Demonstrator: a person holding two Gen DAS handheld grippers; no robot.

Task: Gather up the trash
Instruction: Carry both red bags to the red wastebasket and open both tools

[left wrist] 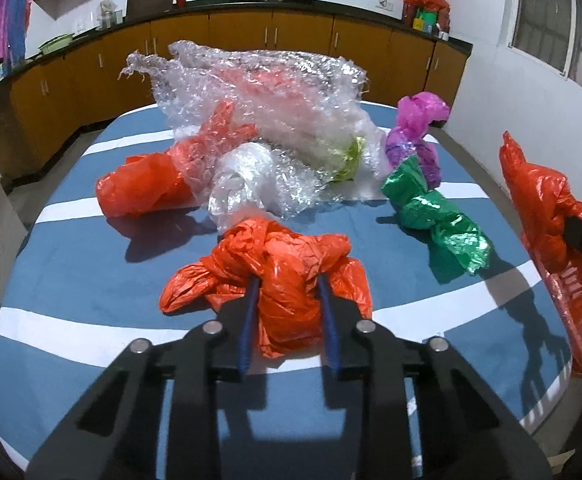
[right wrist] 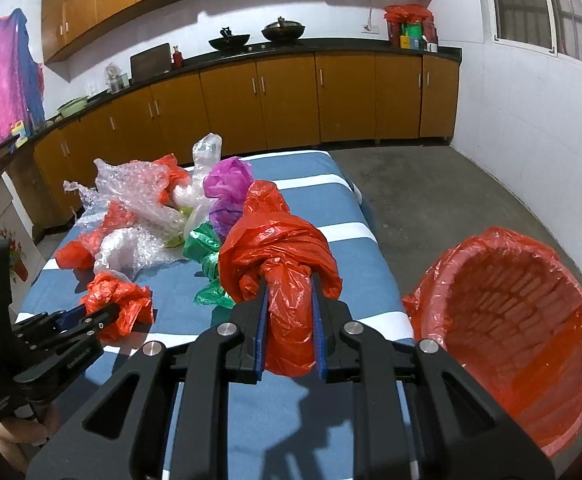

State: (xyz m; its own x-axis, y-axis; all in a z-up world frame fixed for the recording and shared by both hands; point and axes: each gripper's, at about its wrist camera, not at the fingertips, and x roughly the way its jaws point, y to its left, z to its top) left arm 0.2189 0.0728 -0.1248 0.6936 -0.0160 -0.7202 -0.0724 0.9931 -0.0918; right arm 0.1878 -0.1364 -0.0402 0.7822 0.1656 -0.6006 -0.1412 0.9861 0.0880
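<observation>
My left gripper (left wrist: 289, 280) is shut on a crumpled orange plastic bag (left wrist: 283, 276) that rests on the blue striped table (left wrist: 71, 264); the same gripper (right wrist: 109, 312) and bag (right wrist: 123, 300) show in the right wrist view. My right gripper (right wrist: 289, 280) is shut on another orange plastic bag (right wrist: 275, 248) and holds it up above the table's right side; it shows at the right edge of the left wrist view (left wrist: 539, 200). A red basket lined with an orange bag (right wrist: 515, 328) stands to the right of the table.
More trash lies on the table: a big heap of bubble wrap (left wrist: 275, 104), a third orange bag (left wrist: 139, 188), a green foil bag (left wrist: 435, 212) and a purple bag (left wrist: 415, 136). Kitchen cabinets (right wrist: 291, 100) line the back wall. Bare floor (right wrist: 431, 200) lies to the right.
</observation>
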